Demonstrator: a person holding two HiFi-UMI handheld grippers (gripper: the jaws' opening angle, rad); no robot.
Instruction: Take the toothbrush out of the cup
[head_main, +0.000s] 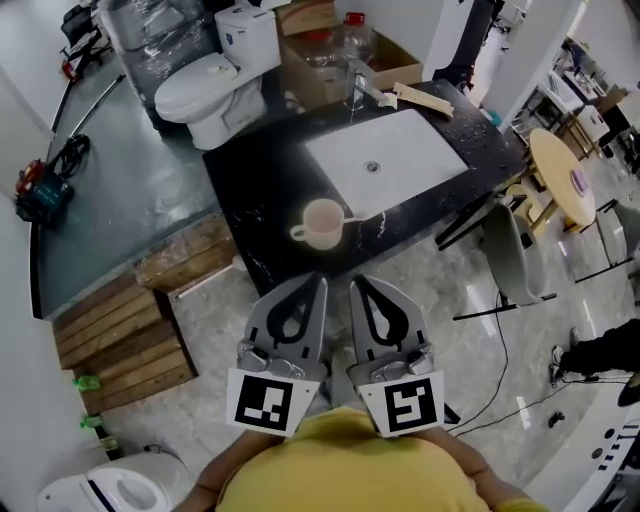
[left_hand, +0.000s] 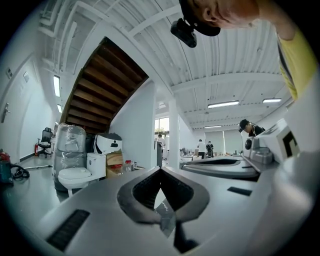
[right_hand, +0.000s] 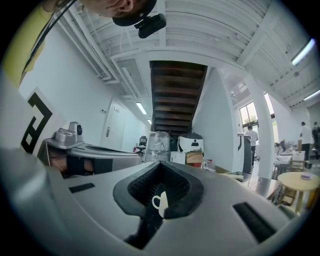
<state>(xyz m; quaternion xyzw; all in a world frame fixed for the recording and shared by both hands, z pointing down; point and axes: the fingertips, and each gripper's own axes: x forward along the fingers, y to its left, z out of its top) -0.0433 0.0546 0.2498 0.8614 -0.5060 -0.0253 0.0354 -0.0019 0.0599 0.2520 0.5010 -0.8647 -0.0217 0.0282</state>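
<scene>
— Tipping could be caused by a sideways pull: the toothbrush (head_main: 350, 212) is leaned in the cup (head_main: 322, 225) on the worktop (head_main: 250, 180).
— Noted; left tongs (head_main: 318, 281) and right tongs (head_main: 357, 283) are held pressed together, empty, well short of it.

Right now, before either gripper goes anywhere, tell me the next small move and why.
Probably carry the right gripper forward toward the cup and open it. Both it and the left gripper are shut, empty and short of the black counter; the right gripper view frames the cup between its jaws. The toothbrush seems to be the pale sliver at the cup's right rim.
</scene>
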